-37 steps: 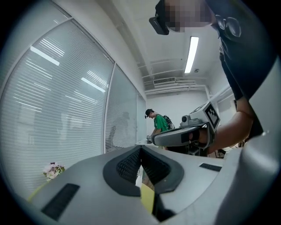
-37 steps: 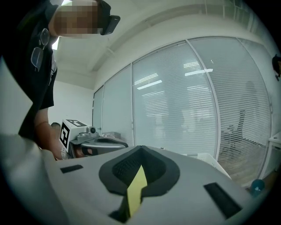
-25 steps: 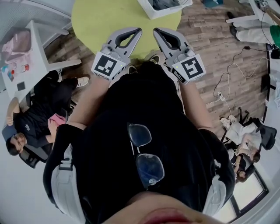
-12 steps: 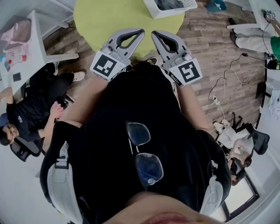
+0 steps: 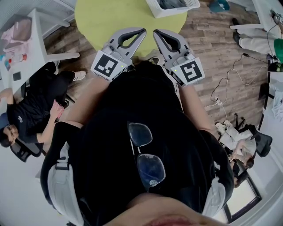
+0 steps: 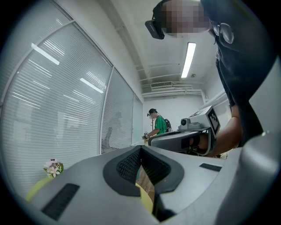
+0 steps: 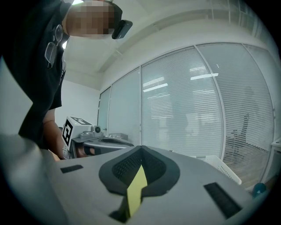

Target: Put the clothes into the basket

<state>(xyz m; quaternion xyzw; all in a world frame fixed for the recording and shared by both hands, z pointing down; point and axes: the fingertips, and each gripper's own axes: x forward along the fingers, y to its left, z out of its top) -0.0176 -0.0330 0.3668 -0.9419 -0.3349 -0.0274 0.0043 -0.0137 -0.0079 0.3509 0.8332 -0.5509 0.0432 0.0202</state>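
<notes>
2 shut, empty — left gripper [image 5: 139, 31], right gripper [image 5: 155, 32] | basket [image 5: 177, 12] cut off by top edge | dark contents [image 5: 170, 3] indistinct

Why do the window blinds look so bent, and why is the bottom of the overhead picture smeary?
Left gripper view: the wide-angle lens bows the window blinds, and the ceiling light blows out white. Right gripper view: same bowing, dark corners. Head view: the bottom sits too close to focus; the yellow-green table is sharp.
</notes>
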